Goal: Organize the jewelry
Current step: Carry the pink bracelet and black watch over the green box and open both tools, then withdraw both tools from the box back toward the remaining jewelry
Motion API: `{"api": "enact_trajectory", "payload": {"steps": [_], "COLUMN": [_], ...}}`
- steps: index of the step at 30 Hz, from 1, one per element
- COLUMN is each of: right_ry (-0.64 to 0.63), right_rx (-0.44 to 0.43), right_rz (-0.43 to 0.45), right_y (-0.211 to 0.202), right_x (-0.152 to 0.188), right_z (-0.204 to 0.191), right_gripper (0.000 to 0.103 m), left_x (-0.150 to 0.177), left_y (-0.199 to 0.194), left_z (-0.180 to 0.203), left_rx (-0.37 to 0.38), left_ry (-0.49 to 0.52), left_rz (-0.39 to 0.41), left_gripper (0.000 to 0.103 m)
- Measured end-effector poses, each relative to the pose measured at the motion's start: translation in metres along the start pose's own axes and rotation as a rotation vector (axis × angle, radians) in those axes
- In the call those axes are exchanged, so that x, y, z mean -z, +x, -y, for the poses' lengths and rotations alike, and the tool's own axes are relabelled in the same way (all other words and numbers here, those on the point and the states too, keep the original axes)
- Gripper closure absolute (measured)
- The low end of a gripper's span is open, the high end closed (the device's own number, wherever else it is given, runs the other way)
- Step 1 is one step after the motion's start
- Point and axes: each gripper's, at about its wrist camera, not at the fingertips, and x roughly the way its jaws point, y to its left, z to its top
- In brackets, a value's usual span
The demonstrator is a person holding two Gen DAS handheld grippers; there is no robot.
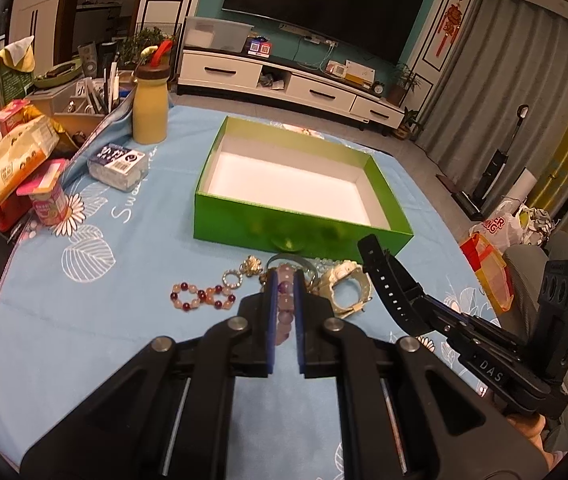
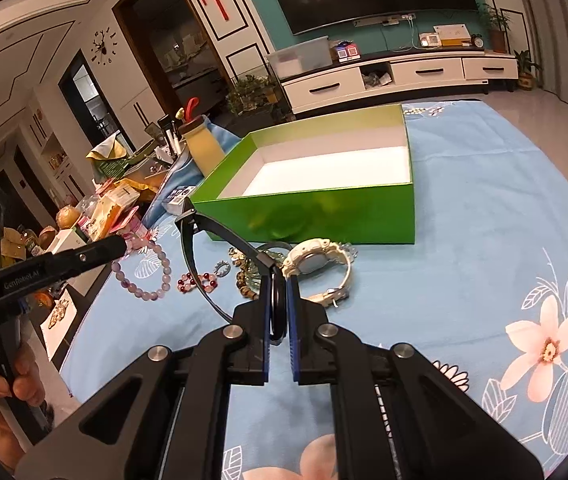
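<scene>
Both grippers (image 1: 285, 280) (image 2: 282, 280) were black, with blue pads and round silver pivot screws. One arm read "GenRobot.AI", another "DAS".

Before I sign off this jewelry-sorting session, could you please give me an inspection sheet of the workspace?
Surface: table under a blue floral cloth.
Job's things: open green box, empty; white watch, red bead bracelet and small trinkets lie on the cloth before it.
Clutter: yellow bottle, snack packets at the table's left.
Grippers: left hand-held gripper shut on a purple bead bracelet; right hand-held gripper shut on a black watch.
Cables: wires below the TV.
Surroundings: living room, white TV cabinet.
</scene>
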Motion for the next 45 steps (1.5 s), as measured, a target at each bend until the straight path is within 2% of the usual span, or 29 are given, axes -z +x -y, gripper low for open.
{"api": "enact_trajectory", "payload": {"steps": [14,19,26,35,41,42,43,45], "right_ry": [-0.002,0.005,0.013,-0.023,-0.027,-0.026,-0.019,-0.002], "right_rx": [0.033,0.034,0.051,0.133,0.189,0.195,0.204,0.214], "right_rz": [0.069,0.105,0.136,0.131,0.071,0.065,0.063,0.075], "right_y": [0.007,0.014,0.032,0.075,0.103,0.104,0.105,0.101], "right_x": [-0.034,-0.054,-0.084,-0.116,-0.127,-0.126,-0.125,-0.122], "right_z": [0.016,0.022,0.03,0.029,0.036,0.037,0.039,0.043], "right_gripper": [0.095,0.095,0.095,0.095,0.092,0.083,0.071,0.064], "left_x": [-0.051,-0.074,-0.101,-0.124,-0.124,-0.123,-0.122,-0.118], "left_y": [0.021,0.037,0.067,0.109,0.128,0.131,0.131,0.125], "left_z": [0.015,0.018,0.022,0.024,0.024,0.022,0.021,0.019], "left_rx": [0.003,0.009,-0.022,-0.067,-0.101,-0.105,-0.106,-0.114], "left_ry": [0.053,0.04,0.047,0.059,0.071,0.067,0.059,0.044], "left_rz": [0.055,0.068,0.075,0.051,0.032,0.025,0.021,0.036], "left_gripper": [0.096,0.096,0.096,0.096,0.095,0.088,0.07,0.051]}}
